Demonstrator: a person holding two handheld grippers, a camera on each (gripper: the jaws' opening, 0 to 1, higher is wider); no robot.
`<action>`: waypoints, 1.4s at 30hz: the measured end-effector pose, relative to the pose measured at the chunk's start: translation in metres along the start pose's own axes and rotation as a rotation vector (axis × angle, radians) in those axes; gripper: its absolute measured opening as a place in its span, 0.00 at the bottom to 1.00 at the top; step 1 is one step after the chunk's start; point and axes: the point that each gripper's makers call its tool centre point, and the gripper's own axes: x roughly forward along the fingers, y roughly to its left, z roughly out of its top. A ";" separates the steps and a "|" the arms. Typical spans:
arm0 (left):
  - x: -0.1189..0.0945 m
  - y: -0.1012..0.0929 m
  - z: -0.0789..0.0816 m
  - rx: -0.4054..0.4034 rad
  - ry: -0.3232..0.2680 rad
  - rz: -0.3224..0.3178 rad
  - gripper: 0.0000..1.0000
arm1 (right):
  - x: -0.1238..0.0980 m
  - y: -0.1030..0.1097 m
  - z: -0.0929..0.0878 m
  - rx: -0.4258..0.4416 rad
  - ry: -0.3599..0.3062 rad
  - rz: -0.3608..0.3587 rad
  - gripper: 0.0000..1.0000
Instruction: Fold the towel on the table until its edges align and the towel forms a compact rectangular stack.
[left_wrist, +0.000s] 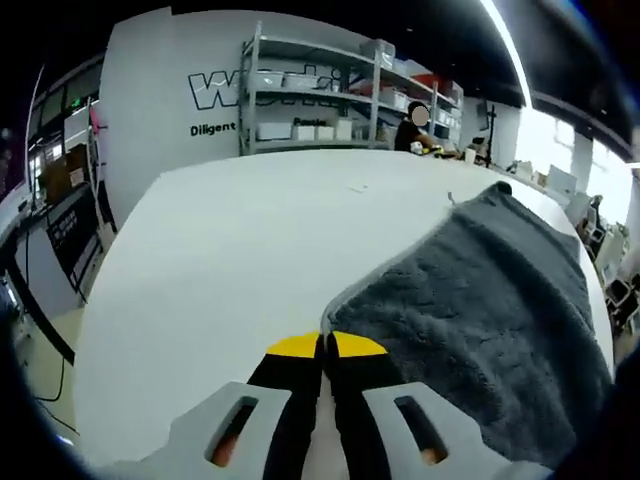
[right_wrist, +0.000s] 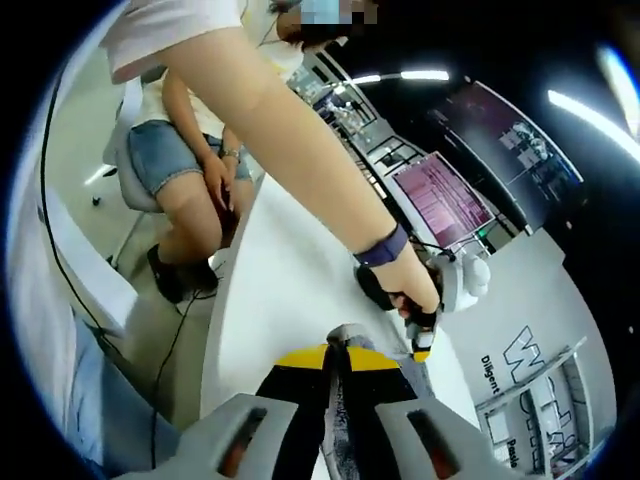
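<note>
Bright, even overhead light from ceiling strips (left_wrist: 505, 45); windows (left_wrist: 555, 140) blow out at the right of the left gripper view. Table (left_wrist: 250, 240) near-white, mild glare, soft shadows. Heavy fisheye bending at edges; background slightly soft.

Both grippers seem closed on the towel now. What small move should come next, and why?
Probably carry both held corners together across the towel toward its far edge. The left gripper is shut at the near corner, the right gripper pinches grey cloth, and most of the towel lies flat and unfolded on the table.
</note>
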 end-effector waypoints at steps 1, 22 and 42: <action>0.000 0.002 0.003 0.002 -0.008 0.007 0.02 | 0.002 -0.001 0.000 0.003 0.001 0.000 0.01; 0.024 0.048 0.019 0.261 0.025 0.208 0.02 | 0.055 -0.008 -0.005 0.212 0.022 0.090 0.01; 0.023 0.056 0.032 0.219 -0.025 0.213 0.12 | 0.071 0.002 -0.014 0.237 0.051 0.124 0.05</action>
